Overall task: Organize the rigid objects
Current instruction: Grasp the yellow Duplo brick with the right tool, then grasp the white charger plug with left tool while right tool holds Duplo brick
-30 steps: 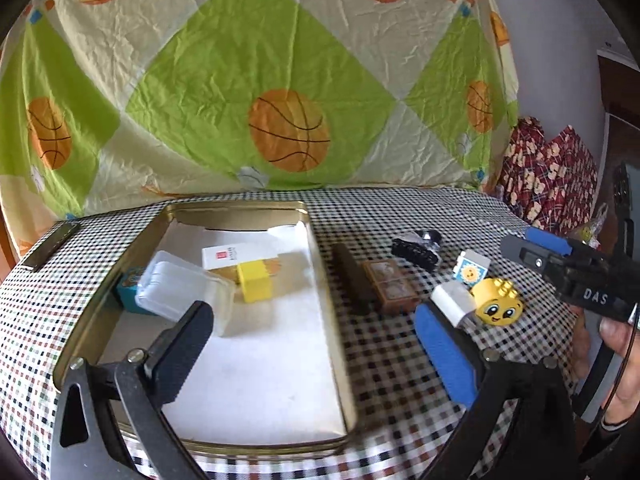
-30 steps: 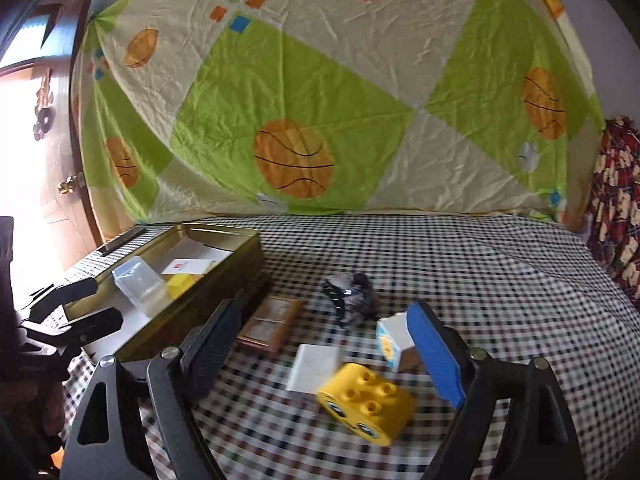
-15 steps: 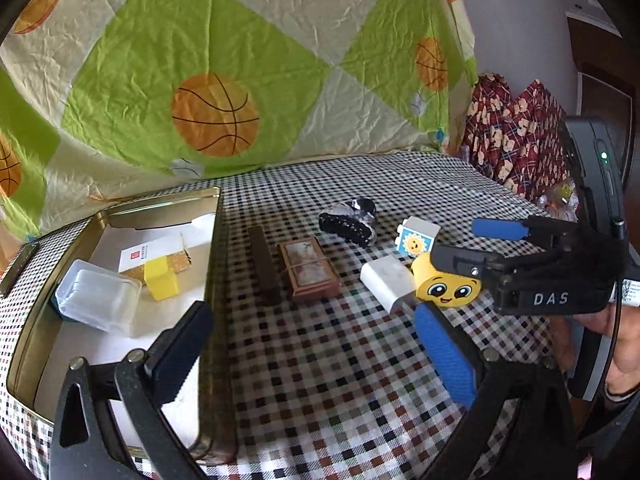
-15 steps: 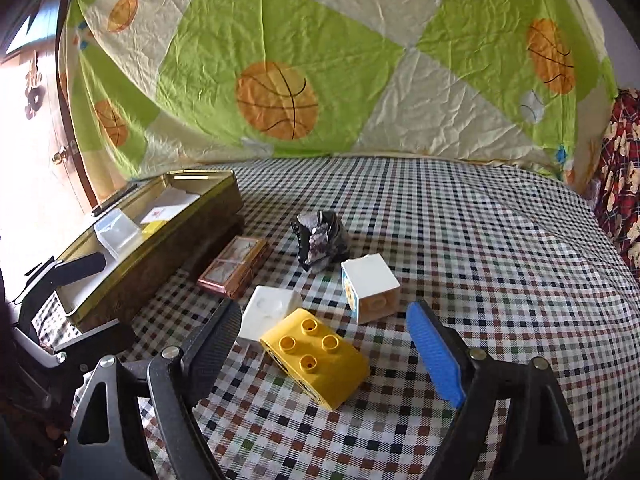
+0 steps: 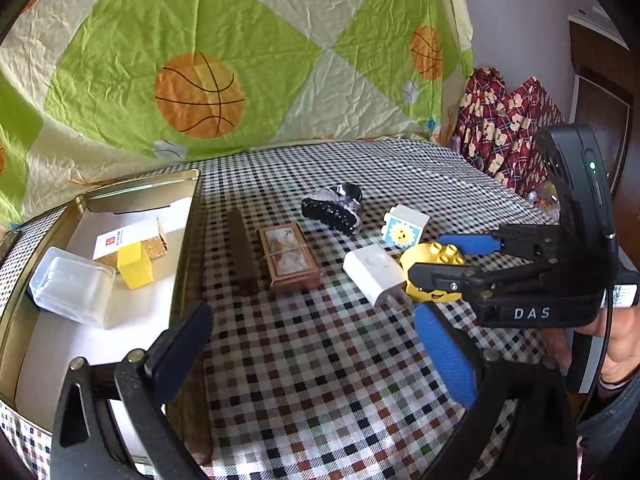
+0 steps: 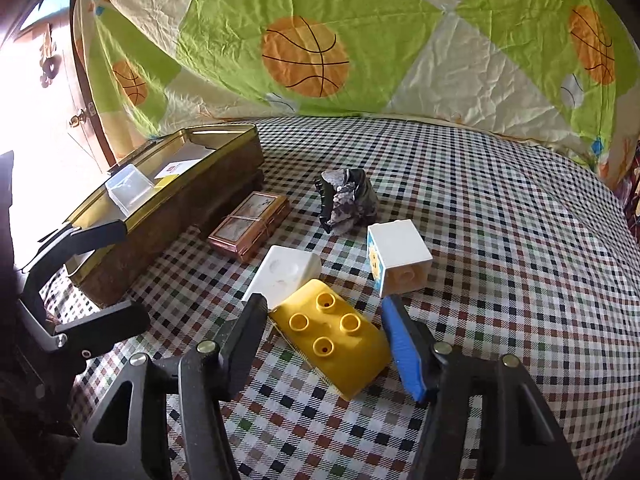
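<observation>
Here the right gripper straddles the yellow stud brick, which lies on the checked tablecloth with its four studs up; the jaws are closing on it, the black finger at its nine o'clock side, the blue pad at three o'clock. They look just short of a firm pinch, so I judge the grasp is not yet made. To do it well, I would keep the fingers level with the brick's flat flanks, below the studs, and square to them, since the brick sits skewed between the pads. The white flat block touches the brick at eleven o'clock; lifting straight up should avoid dragging it. The gold tin tray waits at ten o'clock. The left gripper hangs wide and empty.
</observation>
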A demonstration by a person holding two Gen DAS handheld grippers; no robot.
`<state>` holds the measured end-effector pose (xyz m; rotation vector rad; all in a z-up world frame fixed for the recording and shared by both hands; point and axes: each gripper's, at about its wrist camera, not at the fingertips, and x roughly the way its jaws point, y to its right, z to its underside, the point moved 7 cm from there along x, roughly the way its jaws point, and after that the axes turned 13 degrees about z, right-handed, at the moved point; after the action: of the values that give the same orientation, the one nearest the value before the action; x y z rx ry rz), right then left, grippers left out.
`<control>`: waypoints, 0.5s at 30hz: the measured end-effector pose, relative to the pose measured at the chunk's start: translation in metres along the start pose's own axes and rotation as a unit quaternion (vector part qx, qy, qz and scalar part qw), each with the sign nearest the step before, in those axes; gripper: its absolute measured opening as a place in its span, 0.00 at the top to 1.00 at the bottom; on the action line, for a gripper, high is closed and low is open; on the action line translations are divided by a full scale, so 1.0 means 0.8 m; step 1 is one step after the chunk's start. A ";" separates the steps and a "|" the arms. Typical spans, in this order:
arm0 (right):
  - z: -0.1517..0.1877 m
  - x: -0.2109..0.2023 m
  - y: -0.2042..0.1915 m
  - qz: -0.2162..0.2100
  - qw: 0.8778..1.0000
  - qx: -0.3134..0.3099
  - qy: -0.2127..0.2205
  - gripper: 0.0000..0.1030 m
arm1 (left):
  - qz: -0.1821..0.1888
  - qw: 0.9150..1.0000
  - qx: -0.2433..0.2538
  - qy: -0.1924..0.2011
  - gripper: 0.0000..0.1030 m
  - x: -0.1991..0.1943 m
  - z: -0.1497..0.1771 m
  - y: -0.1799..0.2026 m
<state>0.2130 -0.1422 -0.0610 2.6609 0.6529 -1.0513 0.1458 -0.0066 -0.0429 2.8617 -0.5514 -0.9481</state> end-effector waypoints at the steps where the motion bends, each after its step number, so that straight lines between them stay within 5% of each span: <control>1: -0.001 0.001 0.001 0.000 1.000 0.002 -0.001 0.40 | 0.001 1.000 0.000 -0.001 0.01 0.001 0.000 0.000; 8: 0.000 0.005 0.005 -0.009 1.000 0.007 -0.012 0.39 | 0.002 1.000 0.001 -0.005 0.01 0.006 -0.001 0.004; 11: 0.004 0.002 0.001 0.027 0.999 -0.032 -0.010 0.51 | 0.000 1.000 0.003 -0.003 0.01 0.008 -0.004 0.006; 12: 0.005 0.001 0.002 0.040 0.998 -0.038 -0.007 0.65 | -0.001 1.000 0.004 -0.003 0.01 0.010 -0.006 0.008; 15: 0.000 -0.005 0.016 0.046 0.999 -0.015 0.006 0.67 | 0.001 1.000 0.009 -0.005 0.01 0.017 -0.010 0.014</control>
<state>0.2162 -0.1545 -0.0578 2.6461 0.5371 -0.9950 0.1574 -0.0225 -0.0422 2.8734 -0.5654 -0.9633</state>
